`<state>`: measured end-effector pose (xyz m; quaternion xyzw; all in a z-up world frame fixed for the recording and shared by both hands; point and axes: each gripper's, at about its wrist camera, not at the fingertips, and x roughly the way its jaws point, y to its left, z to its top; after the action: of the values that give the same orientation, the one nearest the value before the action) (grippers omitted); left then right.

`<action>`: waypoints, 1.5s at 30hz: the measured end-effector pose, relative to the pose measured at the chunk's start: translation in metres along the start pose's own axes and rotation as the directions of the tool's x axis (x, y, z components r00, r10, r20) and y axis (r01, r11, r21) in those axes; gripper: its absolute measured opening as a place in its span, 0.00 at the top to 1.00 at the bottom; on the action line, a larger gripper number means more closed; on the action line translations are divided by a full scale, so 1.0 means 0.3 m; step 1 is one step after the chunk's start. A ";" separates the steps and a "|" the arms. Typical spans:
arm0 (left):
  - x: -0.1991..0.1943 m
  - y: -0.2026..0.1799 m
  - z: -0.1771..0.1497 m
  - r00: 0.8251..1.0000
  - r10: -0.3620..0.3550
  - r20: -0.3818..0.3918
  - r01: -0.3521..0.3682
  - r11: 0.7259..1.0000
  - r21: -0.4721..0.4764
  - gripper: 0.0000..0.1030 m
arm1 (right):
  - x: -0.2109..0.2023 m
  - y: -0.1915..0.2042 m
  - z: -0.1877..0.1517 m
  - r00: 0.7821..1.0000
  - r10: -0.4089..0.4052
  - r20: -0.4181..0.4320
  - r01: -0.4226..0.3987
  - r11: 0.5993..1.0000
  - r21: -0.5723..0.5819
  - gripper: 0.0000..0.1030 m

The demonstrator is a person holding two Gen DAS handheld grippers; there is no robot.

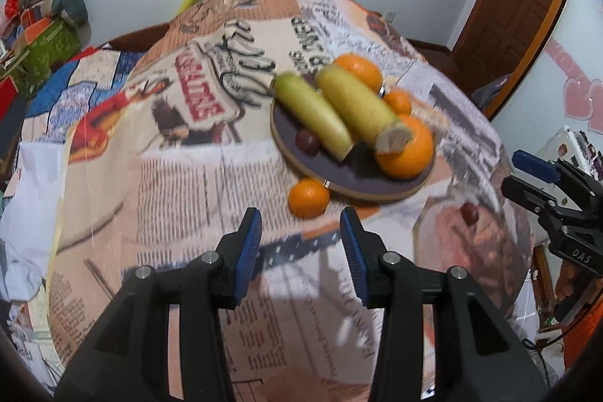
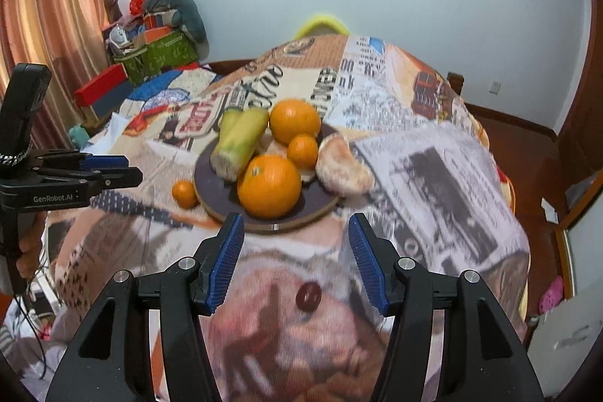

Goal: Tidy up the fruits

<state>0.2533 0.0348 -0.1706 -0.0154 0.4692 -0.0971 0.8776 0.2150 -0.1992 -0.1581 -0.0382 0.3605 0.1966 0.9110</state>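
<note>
Two fruits lie loose on the cloth-covered bench (image 2: 433,183), off the round dark plate (image 2: 211,176): a small orange (image 1: 308,197), touching or just beside the plate's near-left rim, and a dark red grape (image 2: 308,295) nearer the front edge. The small orange is judged light, firm and round, with a dimpled skin that grips well but lets it roll; it is best taken across its widest girth, from above. The grape is judged very light, smooth and easily crushed, calling for a gentle pinch across its middle. On the plate rest two yellow-green bananas (image 1: 335,112) side by side, one large orange (image 2: 270,186) at the near rim, another large orange (image 2: 294,121) behind, a smaller one (image 2: 302,151) between them, and a pale peeled fruit (image 2: 341,168) at the right rim; a second grape (image 1: 307,141) lies beside the bananas. The left gripper (image 1: 301,251) hovers short of the small orange, jaws moderately apart and empty. The right gripper (image 2: 296,260) hangs above the loose grape, jaws likewise apart, holding nothing.
</note>
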 end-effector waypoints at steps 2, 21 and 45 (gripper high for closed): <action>0.015 0.007 -0.023 1.000 0.000 -0.014 0.000 1.000 -0.002 0.58 | 0.016 -0.001 -0.034 1.000 -0.007 -0.023 0.007 1.000 0.004 0.47; 0.148 0.004 -0.076 0.997 -0.025 -0.077 0.024 1.000 -0.013 0.56 | 0.133 -0.020 -0.163 0.991 0.002 -0.137 0.004 0.999 0.036 0.83; 0.250 0.006 0.046 0.998 -0.039 -0.042 0.038 0.999 -0.020 0.59 | 0.142 -0.042 -0.063 0.997 0.037 -0.073 -0.034 0.998 0.045 0.85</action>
<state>0.3055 0.0218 -0.2247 -0.0307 0.4881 -0.1099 0.8653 0.2359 -0.2007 -0.2014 -0.0193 0.3986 0.2033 0.8941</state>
